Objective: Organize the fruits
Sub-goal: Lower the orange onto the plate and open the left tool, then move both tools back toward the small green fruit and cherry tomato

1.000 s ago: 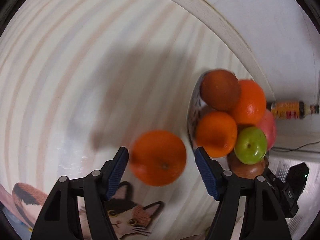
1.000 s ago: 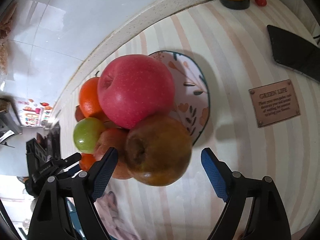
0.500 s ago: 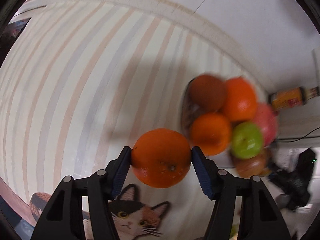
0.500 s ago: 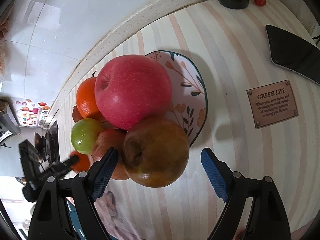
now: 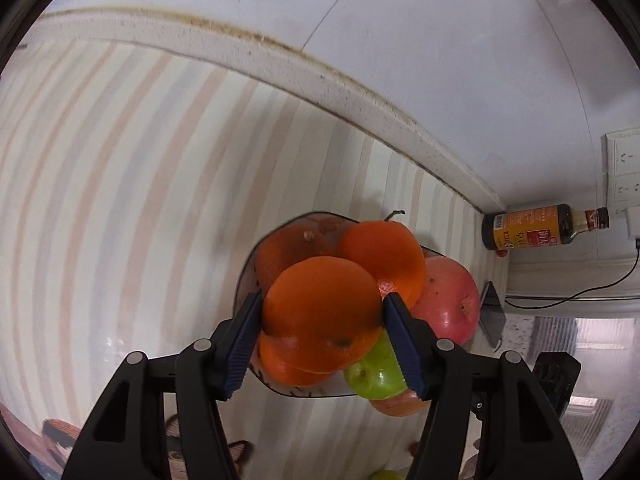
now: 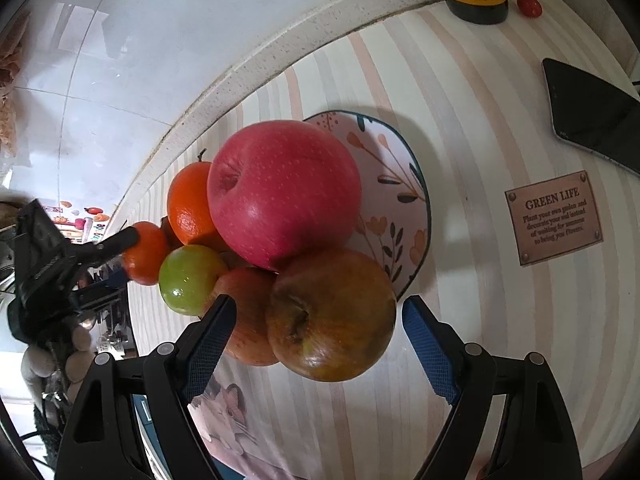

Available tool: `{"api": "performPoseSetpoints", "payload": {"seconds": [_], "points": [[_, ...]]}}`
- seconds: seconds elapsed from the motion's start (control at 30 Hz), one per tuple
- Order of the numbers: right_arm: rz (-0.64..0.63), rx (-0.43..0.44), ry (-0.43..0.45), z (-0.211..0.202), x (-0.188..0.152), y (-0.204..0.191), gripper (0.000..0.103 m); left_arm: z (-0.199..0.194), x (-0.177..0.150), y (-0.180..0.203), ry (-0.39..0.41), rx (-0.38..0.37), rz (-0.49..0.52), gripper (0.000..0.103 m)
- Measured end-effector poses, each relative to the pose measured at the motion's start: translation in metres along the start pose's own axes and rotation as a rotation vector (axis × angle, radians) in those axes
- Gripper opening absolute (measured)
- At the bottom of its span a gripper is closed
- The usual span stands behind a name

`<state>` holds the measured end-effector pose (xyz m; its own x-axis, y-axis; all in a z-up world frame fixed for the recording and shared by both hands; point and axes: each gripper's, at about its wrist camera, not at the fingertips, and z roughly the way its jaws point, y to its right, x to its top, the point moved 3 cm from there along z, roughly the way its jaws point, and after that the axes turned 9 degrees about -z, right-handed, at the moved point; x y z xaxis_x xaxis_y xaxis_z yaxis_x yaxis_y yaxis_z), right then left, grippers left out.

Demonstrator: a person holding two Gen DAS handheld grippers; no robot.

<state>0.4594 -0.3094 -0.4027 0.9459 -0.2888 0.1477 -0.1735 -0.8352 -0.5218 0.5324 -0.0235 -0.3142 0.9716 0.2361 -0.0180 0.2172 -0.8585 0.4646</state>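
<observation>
My left gripper [image 5: 320, 340] is shut on an orange [image 5: 320, 312] and holds it over the near side of the fruit plate [image 5: 244, 276]. The plate carries other oranges [image 5: 384, 256], a red apple [image 5: 448, 304] and a green apple [image 5: 376, 372]. In the right wrist view the floral plate [image 6: 404, 184] holds the red apple [image 6: 284, 196], a brownish apple [image 6: 332, 316], the green apple [image 6: 188, 280] and an orange [image 6: 188, 208]. My right gripper [image 6: 316, 344] is open, its fingers either side of the brownish apple. The left gripper with its orange [image 6: 144, 252] shows at far left.
A dark sauce bottle [image 5: 536, 232] stands by the wall with a small red tomato [image 6: 528, 5] beside it. A black phone [image 6: 588, 116] and a brown "GREEN LIFE" plaque [image 6: 554, 218] lie right of the plate. A cat picture [image 5: 192, 452] lies near me on the striped cloth.
My left gripper closed on the orange lying on the cloth, lifted it and carried it right, over the plate. The right gripper stayed open and nearly still.
</observation>
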Motion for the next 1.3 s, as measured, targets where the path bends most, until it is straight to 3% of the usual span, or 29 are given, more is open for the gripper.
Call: {"api": "performPoseSetpoints", "payload": {"seconds": [0.47, 0.8, 1.0, 1.07, 1.13, 1.23, 1.3], "points": [[-0.001, 0.001, -0.002, 0.003, 0.001, 0.001, 0.087, 0.009, -0.01, 0.009, -0.033, 0.034, 0.042, 0.06], [-0.004, 0.0, -0.007, 0.005, 0.001, -0.003, 0.088, 0.01, -0.005, 0.009, -0.055, 0.033, -0.021, 0.06], [-0.007, -0.017, 0.015, -0.002, 0.007, -0.003, 0.093, -0.006, -0.004, 0.021, -0.001, 0.052, 0.048, 0.061], [-0.009, -0.024, 0.023, -0.005, 0.01, -0.004, 0.093, -0.013, -0.004, 0.023, 0.016, 0.048, 0.063, 0.064], [-0.014, -0.042, 0.034, -0.01, 0.011, -0.005, 0.097, -0.021, -0.005, 0.025, 0.035, 0.055, 0.081, 0.076], [-0.064, -0.144, 0.078, -0.026, 0.012, -0.015, 0.098, -0.039, -0.011, 0.03, 0.104, 0.108, 0.128, 0.085], [-0.124, -0.232, 0.112, -0.039, 0.009, -0.026, 0.098, -0.055, -0.021, 0.034, 0.174, 0.16, 0.168, 0.086]]}}
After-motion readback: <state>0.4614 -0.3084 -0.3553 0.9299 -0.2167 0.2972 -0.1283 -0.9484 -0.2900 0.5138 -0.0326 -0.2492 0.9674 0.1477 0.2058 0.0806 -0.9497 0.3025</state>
